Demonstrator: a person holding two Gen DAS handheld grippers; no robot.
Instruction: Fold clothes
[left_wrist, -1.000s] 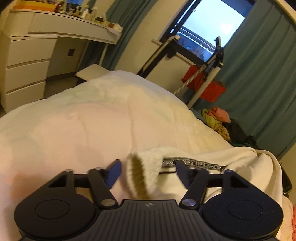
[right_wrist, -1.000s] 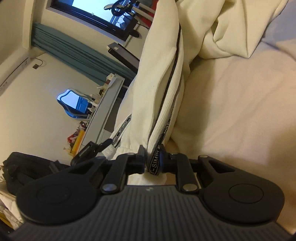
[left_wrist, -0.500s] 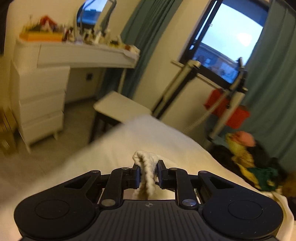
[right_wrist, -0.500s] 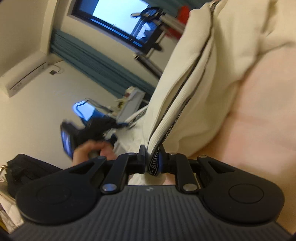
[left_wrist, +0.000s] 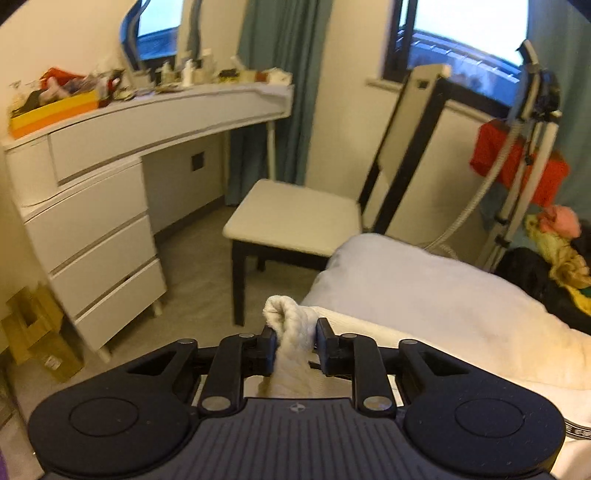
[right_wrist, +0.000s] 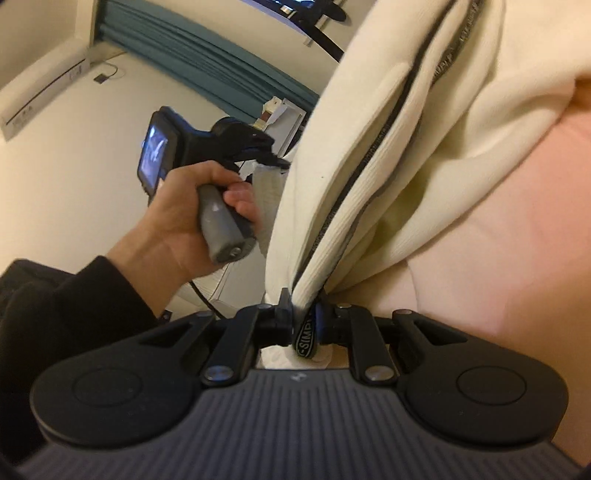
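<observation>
A cream knit garment with black printed trim hangs between my two grippers. My left gripper (left_wrist: 295, 338) is shut on its ribbed cuff (left_wrist: 291, 325), lifted above the bed's edge. My right gripper (right_wrist: 303, 322) is shut on the garment's trimmed hem (right_wrist: 306, 343); the cream garment (right_wrist: 388, 166) rises in folds from it. In the right wrist view the left gripper (right_wrist: 266, 158) shows in a hand, holding the cuff (right_wrist: 266, 195) up beside the garment.
The bed (left_wrist: 424, 280) with a pale cover lies to the right. A white stool (left_wrist: 295, 221), a white dresser (left_wrist: 92, 206) with clutter, a floor-standing frame (left_wrist: 524, 155) and a clothes pile (left_wrist: 557, 243) surround it. Pink bedding (right_wrist: 498, 240) lies under the garment.
My left gripper closed on the cuff and lifted it up and away from the bed. My right gripper stayed shut on the hem while the garment pulled taut.
</observation>
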